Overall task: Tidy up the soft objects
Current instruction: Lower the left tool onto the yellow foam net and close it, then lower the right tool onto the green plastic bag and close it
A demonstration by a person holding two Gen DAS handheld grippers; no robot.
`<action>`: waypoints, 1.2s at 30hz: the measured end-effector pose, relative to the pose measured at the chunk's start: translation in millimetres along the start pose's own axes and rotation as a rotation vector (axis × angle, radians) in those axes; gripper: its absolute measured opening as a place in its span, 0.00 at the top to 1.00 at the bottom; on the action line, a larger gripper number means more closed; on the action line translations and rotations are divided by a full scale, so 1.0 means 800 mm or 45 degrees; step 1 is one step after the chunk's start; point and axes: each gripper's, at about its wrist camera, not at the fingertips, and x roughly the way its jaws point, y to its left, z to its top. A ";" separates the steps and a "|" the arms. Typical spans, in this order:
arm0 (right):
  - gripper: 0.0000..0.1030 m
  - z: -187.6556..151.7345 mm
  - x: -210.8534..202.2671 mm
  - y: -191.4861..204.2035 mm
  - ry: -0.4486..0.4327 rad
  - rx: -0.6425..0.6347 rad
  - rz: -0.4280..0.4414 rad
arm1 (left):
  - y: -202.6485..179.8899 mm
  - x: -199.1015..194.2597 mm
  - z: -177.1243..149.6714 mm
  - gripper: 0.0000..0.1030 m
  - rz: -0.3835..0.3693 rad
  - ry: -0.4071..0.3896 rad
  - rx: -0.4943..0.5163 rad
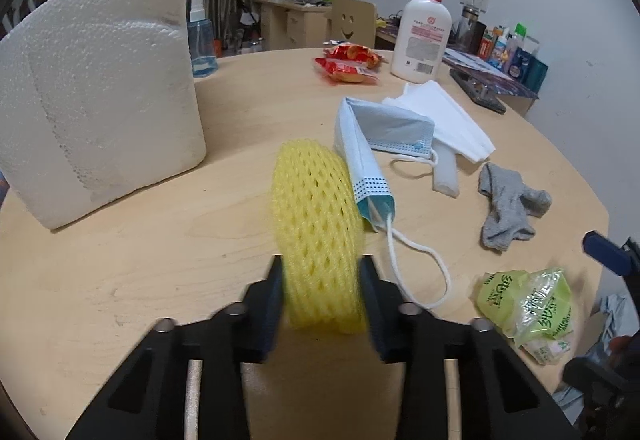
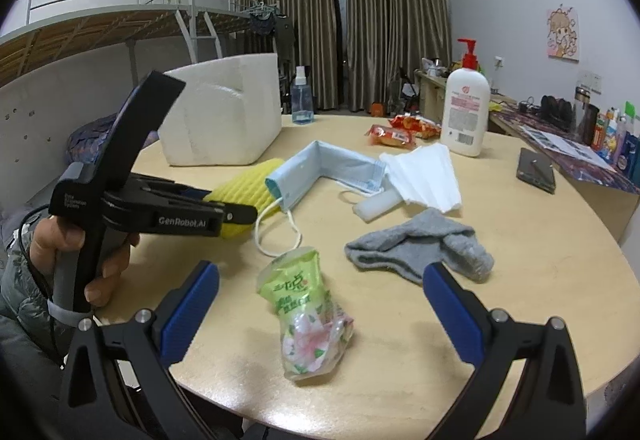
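Note:
My left gripper (image 1: 322,272) is shut on a yellow foam net sleeve (image 1: 316,216), squeezing it edge-up just above the round wooden table (image 1: 160,260). In the right wrist view a hand holds that left gripper (image 2: 240,214) at the left, with the yellow net (image 2: 248,184) sticking out past its tips. A folded blue face mask (image 1: 372,144) lies right beside the net. My right gripper (image 2: 320,272) stands open over a crumpled green plastic packet (image 2: 308,304), not touching it. A grey sock (image 2: 416,244) lies just beyond its right finger.
A white foam box (image 1: 96,88) stands at the left. White folded tissues (image 2: 424,176), a white foam tube (image 2: 376,206), red snack packets (image 1: 348,64), a lotion pump bottle (image 2: 466,112), a spray bottle (image 1: 202,44) and a dark flat device (image 2: 536,170) lie farther back.

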 end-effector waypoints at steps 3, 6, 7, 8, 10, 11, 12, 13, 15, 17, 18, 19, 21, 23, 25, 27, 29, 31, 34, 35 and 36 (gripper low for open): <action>0.02 -0.003 0.006 0.005 0.026 -0.027 -0.015 | 0.003 -0.003 -0.003 0.80 -0.043 -0.011 -0.023; 0.20 -0.005 0.008 0.009 0.049 -0.041 0.024 | 0.003 -0.003 -0.004 0.80 -0.062 -0.013 -0.027; 0.25 -0.005 0.009 0.008 0.054 -0.037 0.035 | 0.003 -0.004 -0.004 0.81 -0.065 -0.015 -0.025; 0.34 -0.006 0.012 0.008 0.067 -0.037 0.046 | 0.003 -0.004 -0.004 0.81 -0.070 -0.018 -0.023; 0.40 -0.008 0.016 0.008 0.096 -0.044 0.038 | 0.002 -0.005 -0.005 0.81 -0.077 -0.023 -0.022; 0.45 -0.009 0.017 0.009 0.102 -0.048 0.033 | 0.003 -0.006 -0.005 0.81 -0.079 -0.024 -0.023; 0.52 -0.010 0.019 0.009 0.113 -0.050 0.045 | 0.003 -0.006 -0.005 0.81 -0.081 -0.027 -0.025; 0.53 -0.011 0.020 0.010 0.120 -0.050 0.052 | 0.004 -0.006 -0.005 0.81 -0.083 -0.028 -0.026; 0.59 -0.013 0.023 0.012 0.135 -0.059 0.043 | 0.003 -0.007 -0.006 0.81 -0.087 -0.034 -0.023; 0.60 -0.015 0.024 0.014 0.150 -0.072 0.047 | 0.002 -0.008 -0.007 0.81 -0.091 -0.039 -0.016; 0.60 -0.016 0.025 0.015 0.155 -0.082 0.045 | 0.002 -0.009 -0.007 0.81 -0.092 -0.041 -0.012; 0.60 -0.017 0.026 0.018 0.163 -0.096 0.032 | 0.002 -0.009 -0.007 0.81 -0.093 -0.043 -0.012; 0.60 -0.021 0.030 0.020 0.179 -0.103 0.023 | 0.004 -0.010 -0.007 0.81 -0.099 -0.047 -0.017; 0.65 -0.022 0.033 0.019 0.179 -0.103 0.016 | 0.005 -0.010 -0.007 0.81 -0.102 -0.051 -0.022; 0.67 -0.022 0.032 0.018 0.171 -0.108 0.015 | 0.005 -0.013 -0.008 0.82 -0.106 -0.061 -0.021; 0.71 -0.022 0.030 0.019 0.158 -0.115 0.009 | 0.004 -0.016 -0.009 0.82 -0.116 -0.071 -0.014; 0.72 -0.021 0.028 0.018 0.149 -0.109 0.011 | 0.004 -0.019 -0.009 0.82 -0.123 -0.088 -0.013; 0.73 -0.019 0.023 0.017 0.134 -0.097 0.019 | 0.007 -0.023 -0.009 0.83 -0.132 -0.106 -0.019; 0.73 -0.013 0.013 0.013 0.097 -0.079 0.019 | 0.008 -0.030 -0.009 0.83 -0.118 -0.137 -0.018; 0.73 -0.011 0.009 0.012 0.083 -0.074 0.016 | 0.008 -0.033 -0.009 0.83 -0.105 -0.149 -0.016; 0.73 -0.009 0.005 0.012 0.067 -0.073 0.011 | 0.008 -0.037 -0.009 0.83 -0.091 -0.163 -0.010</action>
